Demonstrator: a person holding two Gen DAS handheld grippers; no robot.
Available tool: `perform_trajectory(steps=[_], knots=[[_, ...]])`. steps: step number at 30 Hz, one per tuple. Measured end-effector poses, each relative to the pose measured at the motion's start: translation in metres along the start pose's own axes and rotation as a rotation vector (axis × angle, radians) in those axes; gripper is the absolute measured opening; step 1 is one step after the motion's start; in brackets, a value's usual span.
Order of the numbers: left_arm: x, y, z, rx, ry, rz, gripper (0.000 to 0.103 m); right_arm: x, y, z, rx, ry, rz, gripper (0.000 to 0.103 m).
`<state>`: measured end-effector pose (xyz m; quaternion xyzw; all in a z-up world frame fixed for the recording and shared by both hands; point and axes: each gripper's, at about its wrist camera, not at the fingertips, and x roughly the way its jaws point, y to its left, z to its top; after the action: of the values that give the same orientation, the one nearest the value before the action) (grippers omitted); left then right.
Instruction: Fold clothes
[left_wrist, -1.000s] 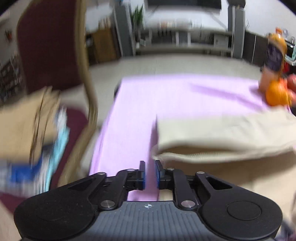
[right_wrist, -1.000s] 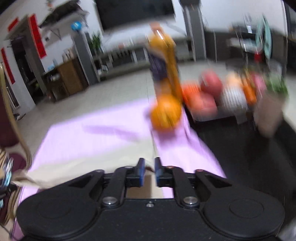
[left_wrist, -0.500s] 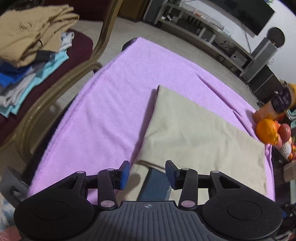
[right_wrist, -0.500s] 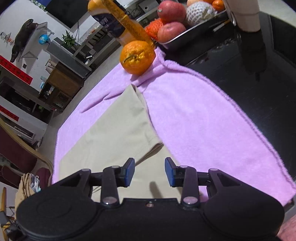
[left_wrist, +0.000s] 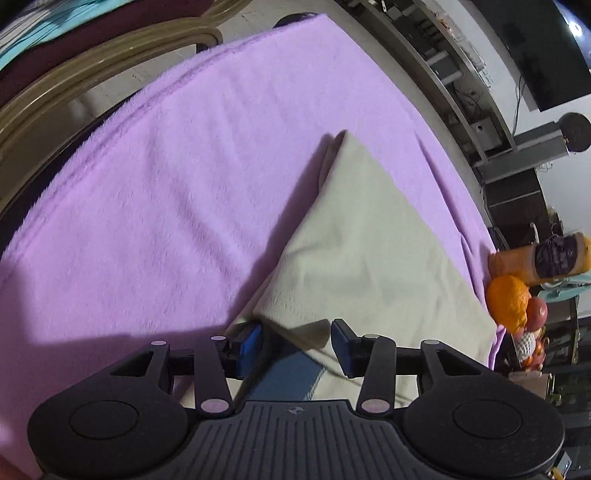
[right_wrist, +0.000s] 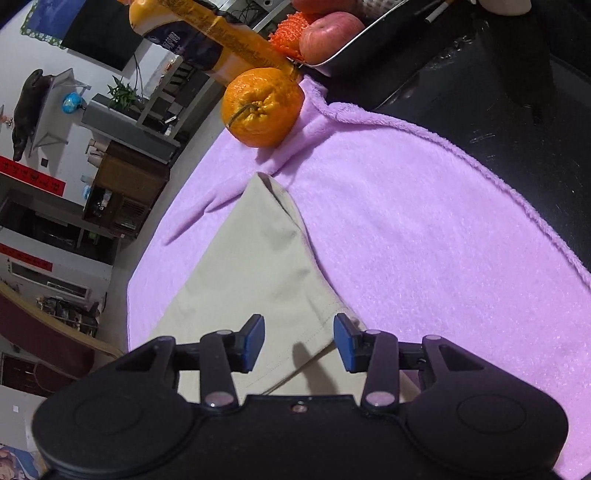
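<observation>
Underneath everything, a purple towel (left_wrist: 177, 206) covers a dark table (right_wrist: 524, 140), w/ a folded beige garment (left_wrist: 369, 236) lying on it and an orange (right_wrist: 260, 107) at the towel's far edge. Left view alone shows a chair frame (left_wrist: 92, 66) beside the table & a blue patch (left_wrist: 288, 373) under the cloth; right view alone shows a fruit tray (right_wrist: 354, 44) and a cabinet (right_wrist: 122, 192). Left gripper (left_wrist: 293, 343) has fingers spread, the garment's near corner between them; right gripper (right_wrist: 299, 341) is opening over the hem, pads not pressing it.
</observation>
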<state>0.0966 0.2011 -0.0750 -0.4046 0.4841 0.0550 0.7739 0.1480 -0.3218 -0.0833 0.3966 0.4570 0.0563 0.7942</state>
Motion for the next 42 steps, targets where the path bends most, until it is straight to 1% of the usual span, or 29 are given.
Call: perform_trajectory(steps=[1, 4, 8, 9, 12, 15, 19, 22, 24, 27, 31, 33, 35, 39, 42], knots=[[0.000, 0.000, 0.000, -0.016, -0.006, -0.003, 0.045, -0.001, 0.000, 0.000, -0.003, -0.009, -0.001, 0.040], [-0.006, -0.002, -0.005, -0.017, -0.040, 0.009, 0.044, -0.002, -0.004, 0.002, 0.012, -0.027, -0.007, 0.040], [-0.021, -0.003, -0.010, 0.009, -0.131, 0.032, 0.041, -0.002, -0.015, 0.005, 0.052, -0.035, -0.023, 0.040], [-0.023, -0.003, -0.009, 0.020, -0.140, 0.028, 0.041, -0.001, -0.017, 0.005, 0.060, -0.035, -0.026, 0.040], [-0.020, -0.006, -0.007, 0.040, -0.132, 0.015, 0.037, 0.003, -0.024, 0.007, 0.088, -0.024, -0.034, 0.040], [-0.018, -0.007, -0.008, 0.046, -0.138, 0.030, 0.034, 0.011, -0.030, 0.009, 0.115, -0.008, -0.042, 0.040], [-0.019, -0.004, -0.008, 0.039, -0.146, 0.049, 0.033, 0.013, -0.027, 0.009, 0.100, -0.015, -0.009, 0.039], [-0.017, -0.002, -0.007, 0.027, -0.143, 0.069, 0.036, 0.012, -0.015, 0.007, 0.041, -0.020, 0.010, 0.039], [-0.015, 0.001, -0.007, 0.021, -0.128, 0.070, 0.043, 0.014, -0.010, 0.005, 0.008, -0.007, -0.005, 0.039], [-0.013, 0.005, -0.007, 0.011, -0.105, 0.068, 0.047, 0.018, -0.014, 0.002, 0.037, 0.019, -0.019, 0.039], [-0.014, 0.003, -0.002, 0.015, -0.123, 0.033, 0.045, 0.016, -0.017, 0.001, 0.054, 0.013, -0.005, 0.039], [-0.018, -0.002, -0.005, 0.041, -0.133, -0.001, 0.045, 0.015, -0.017, 0.001, 0.056, 0.007, 0.004, 0.039], [-0.019, -0.007, -0.009, 0.078, -0.128, -0.017, 0.045, 0.014, -0.017, 0.000, 0.062, 0.004, 0.019, 0.039], [-0.015, -0.004, -0.013, 0.055, -0.067, -0.001, 0.045, 0.014, -0.017, 0.000, 0.070, 0.008, 0.027, 0.039], [-0.019, 0.000, -0.015, 0.023, -0.051, -0.023, 0.045, 0.013, -0.018, 0.000, 0.080, 0.012, 0.032, 0.039]])
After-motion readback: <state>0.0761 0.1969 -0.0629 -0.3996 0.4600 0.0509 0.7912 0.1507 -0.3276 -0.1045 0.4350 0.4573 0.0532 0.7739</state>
